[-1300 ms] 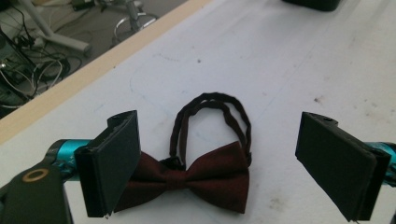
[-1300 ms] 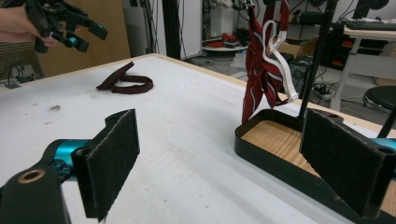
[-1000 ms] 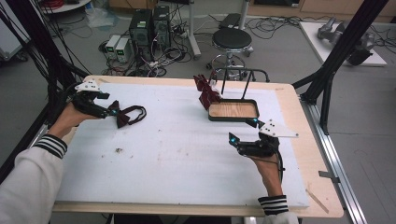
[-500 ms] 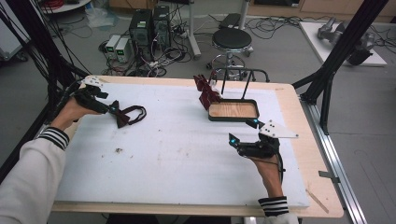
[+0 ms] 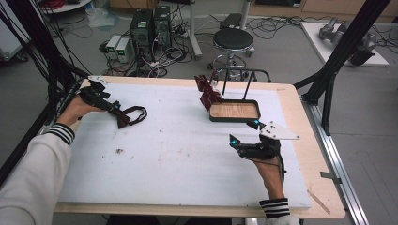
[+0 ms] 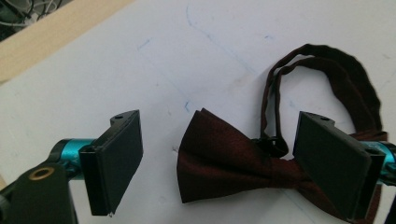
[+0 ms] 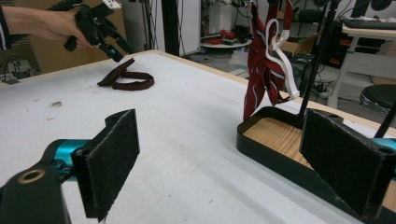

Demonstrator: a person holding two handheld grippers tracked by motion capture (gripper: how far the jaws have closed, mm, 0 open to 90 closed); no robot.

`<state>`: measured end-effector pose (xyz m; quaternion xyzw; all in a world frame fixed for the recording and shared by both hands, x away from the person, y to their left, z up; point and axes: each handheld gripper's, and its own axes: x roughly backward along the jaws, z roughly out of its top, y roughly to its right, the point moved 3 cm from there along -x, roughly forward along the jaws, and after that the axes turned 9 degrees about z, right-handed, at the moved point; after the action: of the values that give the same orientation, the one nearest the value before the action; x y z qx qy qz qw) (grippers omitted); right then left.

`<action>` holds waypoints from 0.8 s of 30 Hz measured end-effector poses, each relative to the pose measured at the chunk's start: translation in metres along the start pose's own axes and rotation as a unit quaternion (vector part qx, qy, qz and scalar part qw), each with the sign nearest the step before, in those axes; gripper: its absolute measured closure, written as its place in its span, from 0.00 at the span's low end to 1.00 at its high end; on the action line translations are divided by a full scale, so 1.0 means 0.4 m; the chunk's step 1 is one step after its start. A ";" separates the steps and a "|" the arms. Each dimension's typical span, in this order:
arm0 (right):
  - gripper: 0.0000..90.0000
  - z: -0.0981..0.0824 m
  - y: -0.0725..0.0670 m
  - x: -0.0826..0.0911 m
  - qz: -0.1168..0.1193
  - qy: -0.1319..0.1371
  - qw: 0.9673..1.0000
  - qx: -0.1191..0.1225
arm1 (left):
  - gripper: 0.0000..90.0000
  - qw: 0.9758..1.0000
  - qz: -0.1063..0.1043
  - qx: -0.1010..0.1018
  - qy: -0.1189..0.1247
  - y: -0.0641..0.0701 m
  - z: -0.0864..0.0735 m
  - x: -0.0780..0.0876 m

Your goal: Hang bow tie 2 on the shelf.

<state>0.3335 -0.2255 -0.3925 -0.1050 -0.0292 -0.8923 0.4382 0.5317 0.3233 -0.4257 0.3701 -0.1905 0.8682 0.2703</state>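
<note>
A dark red bow tie (image 5: 127, 116) with a looped strap lies on the white mat at the left. My left gripper (image 5: 114, 108) stands open just over it. In the left gripper view the bow tie (image 6: 224, 161) lies between the two spread jaws of that gripper (image 6: 219, 128), touching neither pad. My right gripper (image 5: 243, 132) is open and holds nothing, in front of a black tray with a wooden floor (image 5: 233, 111). The right gripper view has the tray (image 7: 275, 133) just past the spread jaws of this gripper (image 7: 224, 144).
Dark red ties (image 5: 207, 92) hang from a black rack (image 5: 244, 75) standing in the tray; the right gripper view has them as ties (image 7: 261, 65) with a white strap. Small crumbs (image 5: 119, 151) lie on the mat. A stool (image 5: 233, 40) stands beyond the table.
My left gripper has tilted and shifted slightly toward the far side while staying over the bow tie. The bow tie and my right gripper have kept their places.
</note>
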 end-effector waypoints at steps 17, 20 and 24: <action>0.13 -0.002 -0.001 -0.002 0.001 -0.006 1.000 -0.006 | 0.36 0.998 -0.008 0.043 -0.044 0.000 -0.018 -0.052; 0.13 -0.002 0.001 -0.003 0.001 -0.005 1.000 -0.002 | 0.43 0.998 -0.013 0.042 -0.043 0.002 -0.017 -0.053; 0.13 -0.002 0.000 -0.003 0.002 -0.005 1.000 -0.003 | 0.48 0.998 -0.010 0.052 -0.047 0.002 -0.018 -0.054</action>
<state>0.3343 -0.2247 -0.3937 -0.1107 -0.0280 -0.8910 0.4394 0.5398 0.3193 -0.4465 0.4255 -0.1539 0.8558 0.2508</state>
